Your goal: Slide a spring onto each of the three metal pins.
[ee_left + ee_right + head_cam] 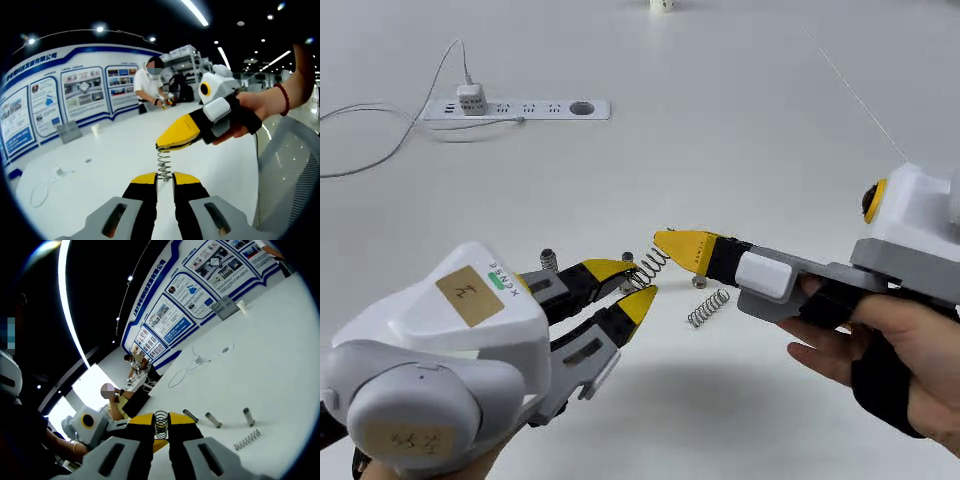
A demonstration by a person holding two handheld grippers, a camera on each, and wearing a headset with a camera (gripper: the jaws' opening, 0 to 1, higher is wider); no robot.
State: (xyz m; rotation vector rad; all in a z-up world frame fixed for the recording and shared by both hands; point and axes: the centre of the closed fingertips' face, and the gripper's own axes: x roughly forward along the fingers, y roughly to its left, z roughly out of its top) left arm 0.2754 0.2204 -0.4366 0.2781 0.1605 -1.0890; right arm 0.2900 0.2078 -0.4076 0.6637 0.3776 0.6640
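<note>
Count rn: pin [213,420] x3, spring [247,440] x3 (1 sits on a pin), gripper [642,280] x2, pwr strip [515,108] x1.

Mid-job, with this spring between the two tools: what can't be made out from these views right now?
Left gripper view: the held spring runs down into the left tool; the jaws hide whether they pinch it.
Head view: the middle pin and right pin are partly hidden behind the left tool's tip and the right tool.
Right gripper view: the leftmost pin looks ribbed; too small to confirm a spring on it.
</note>
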